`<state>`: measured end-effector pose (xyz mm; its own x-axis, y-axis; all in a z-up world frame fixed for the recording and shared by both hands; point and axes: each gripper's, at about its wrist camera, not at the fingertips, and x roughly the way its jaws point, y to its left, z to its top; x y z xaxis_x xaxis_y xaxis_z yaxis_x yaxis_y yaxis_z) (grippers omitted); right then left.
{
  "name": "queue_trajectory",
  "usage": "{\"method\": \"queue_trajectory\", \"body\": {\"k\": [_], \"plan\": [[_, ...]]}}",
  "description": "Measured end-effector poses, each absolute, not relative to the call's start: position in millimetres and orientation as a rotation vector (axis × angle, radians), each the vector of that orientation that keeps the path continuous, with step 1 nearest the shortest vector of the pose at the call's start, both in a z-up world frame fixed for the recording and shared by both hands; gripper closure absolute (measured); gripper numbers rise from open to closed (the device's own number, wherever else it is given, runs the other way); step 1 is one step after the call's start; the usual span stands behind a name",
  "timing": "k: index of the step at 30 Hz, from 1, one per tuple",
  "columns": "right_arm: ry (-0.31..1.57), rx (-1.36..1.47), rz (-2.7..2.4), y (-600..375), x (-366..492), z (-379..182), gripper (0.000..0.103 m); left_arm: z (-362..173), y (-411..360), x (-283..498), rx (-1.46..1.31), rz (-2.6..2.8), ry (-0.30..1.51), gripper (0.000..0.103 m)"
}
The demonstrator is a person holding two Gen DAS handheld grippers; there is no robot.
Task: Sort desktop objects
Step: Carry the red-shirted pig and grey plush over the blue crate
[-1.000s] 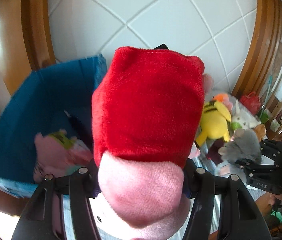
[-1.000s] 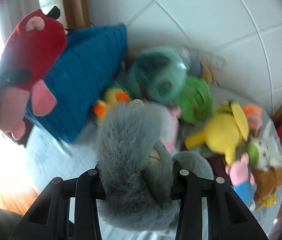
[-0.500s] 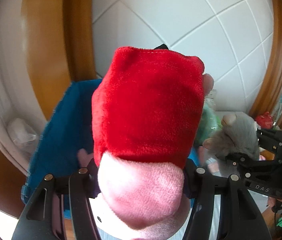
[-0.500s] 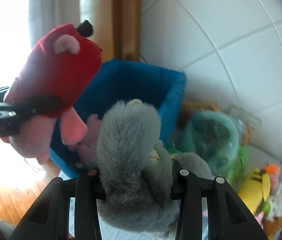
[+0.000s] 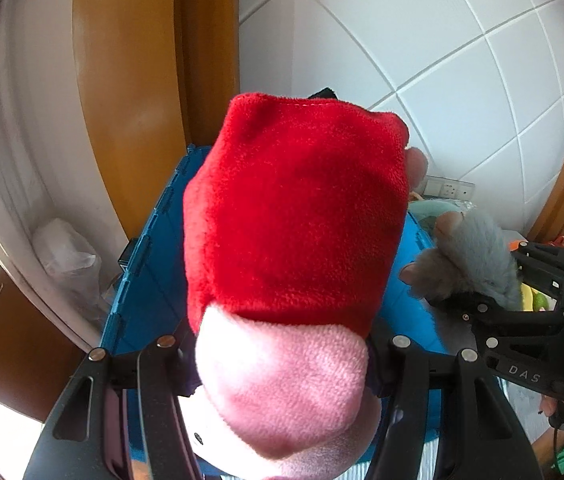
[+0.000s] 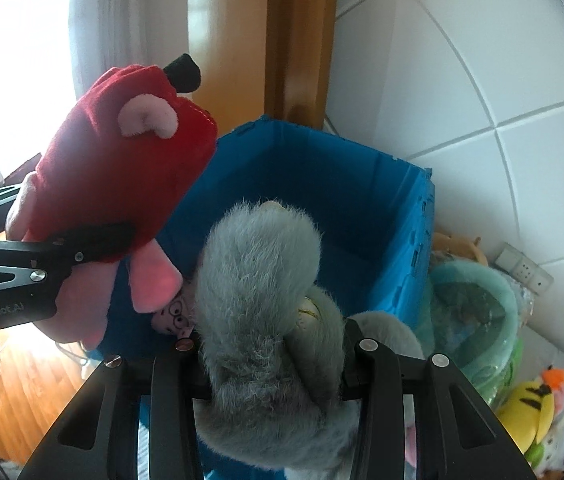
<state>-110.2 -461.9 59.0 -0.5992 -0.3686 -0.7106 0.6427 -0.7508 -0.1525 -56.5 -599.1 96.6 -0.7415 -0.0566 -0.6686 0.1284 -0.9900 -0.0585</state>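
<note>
Carrying toys to the blue plastic crate [image 6: 345, 200]: left gripper [image 5: 278, 356] clamps a red-and-pink plush pig [image 5: 293, 232], right gripper [image 6: 272, 354] a grey furry plush [image 6: 258, 280]. Next, release both over it.

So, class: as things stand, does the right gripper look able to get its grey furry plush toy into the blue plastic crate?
Probably yes. The right gripper holds the grey furry plush toy just before the blue plastic crate, whose top is open; only a small pink plush lies inside.
</note>
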Motion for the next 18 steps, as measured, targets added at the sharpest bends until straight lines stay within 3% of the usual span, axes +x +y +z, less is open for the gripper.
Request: {"method": "queue_trajectory", "body": {"k": [18], "plan": [[0.551, 0.947, -2.313, -480, -131, 45, 0.064, 87, -615, -68, 1.075, -2.823, 0.166, 0.045]]}}
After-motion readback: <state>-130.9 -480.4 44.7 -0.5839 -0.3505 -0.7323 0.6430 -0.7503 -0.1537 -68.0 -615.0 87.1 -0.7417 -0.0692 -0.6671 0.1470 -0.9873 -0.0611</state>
